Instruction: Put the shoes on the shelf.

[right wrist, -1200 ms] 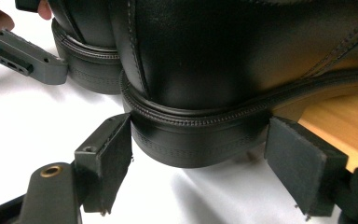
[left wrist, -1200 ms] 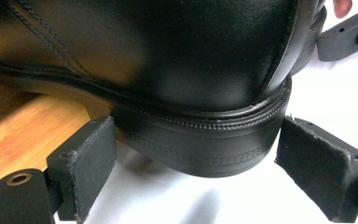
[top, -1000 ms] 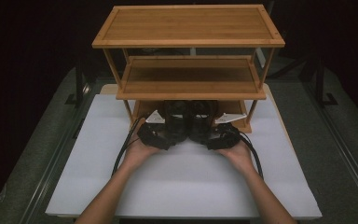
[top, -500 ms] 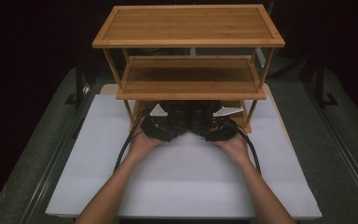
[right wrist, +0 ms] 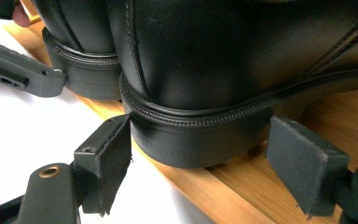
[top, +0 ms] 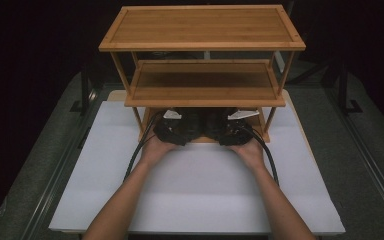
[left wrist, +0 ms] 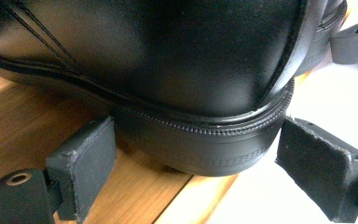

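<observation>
Black shoes sitting side by side on the bottom board (left wrist: pixel 37 135) of the wooden rack (top: pixel 202 45), heels at its front edge above the white desk (top: pixel 200 185). Left gripper (left wrist: pixel 191 168) jaws released, straddling the left shoe (left wrist: pixel 168 70) heel with gaps at both pads; right gripper (right wrist: pixel 200 163) likewise around the right shoe (right wrist: pixel 242 60), one pad just at the heel. Best to close squarely on each heel's sole band, low and centred, then move both evenly.

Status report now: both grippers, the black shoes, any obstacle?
Left gripper open around left shoe heel. Right gripper open around right shoe heel. Both shoes on rack's bottom shelf; middle shelf overhead.
</observation>
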Tool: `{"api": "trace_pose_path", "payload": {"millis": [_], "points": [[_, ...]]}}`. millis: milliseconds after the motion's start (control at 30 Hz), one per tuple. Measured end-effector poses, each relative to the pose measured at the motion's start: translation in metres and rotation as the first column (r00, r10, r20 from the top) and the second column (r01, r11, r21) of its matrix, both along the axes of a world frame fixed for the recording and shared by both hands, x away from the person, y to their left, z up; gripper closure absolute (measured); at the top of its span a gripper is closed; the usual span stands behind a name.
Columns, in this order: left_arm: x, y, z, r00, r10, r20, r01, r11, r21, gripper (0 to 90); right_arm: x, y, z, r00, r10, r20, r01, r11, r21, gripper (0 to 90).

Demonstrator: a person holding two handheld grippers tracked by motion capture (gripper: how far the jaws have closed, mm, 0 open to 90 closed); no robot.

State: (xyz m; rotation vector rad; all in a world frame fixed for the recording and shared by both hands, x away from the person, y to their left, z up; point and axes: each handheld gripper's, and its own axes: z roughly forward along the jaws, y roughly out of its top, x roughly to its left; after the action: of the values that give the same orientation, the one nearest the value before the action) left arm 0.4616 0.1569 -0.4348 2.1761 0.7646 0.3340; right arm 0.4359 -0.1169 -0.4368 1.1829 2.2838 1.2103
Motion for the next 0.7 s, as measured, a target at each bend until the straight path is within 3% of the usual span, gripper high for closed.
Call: {"api": "trace_pose_path", "payload": {"millis": [100, 333, 700], "points": [[0.002, -0.001, -0.003, 1.0, 0.006, -0.003, -0.006, 1.0, 0.003, 11.7, 0.002, 0.0, -0.002, 0.9998, -0.009, -0.015, 0.009, 1.0, 0.003, 22.6], [0.004, -0.003, -0.01, 1.0, 0.0, -0.006, 0.001, 0.9986, 0.053, 11.6, 0.005, 0.002, -0.01, 0.9998, -0.004, -0.02, 0.003, 0.9996, -0.03, 22.5], [0.007, -0.001, -0.011, 0.9999, 0.005, -0.015, -0.005, 0.9988, 0.048, 11.9, 0.006, 0.003, -0.013, 0.9996, -0.002, -0.029, 0.001, 0.9994, -0.036, 22.8]]}}
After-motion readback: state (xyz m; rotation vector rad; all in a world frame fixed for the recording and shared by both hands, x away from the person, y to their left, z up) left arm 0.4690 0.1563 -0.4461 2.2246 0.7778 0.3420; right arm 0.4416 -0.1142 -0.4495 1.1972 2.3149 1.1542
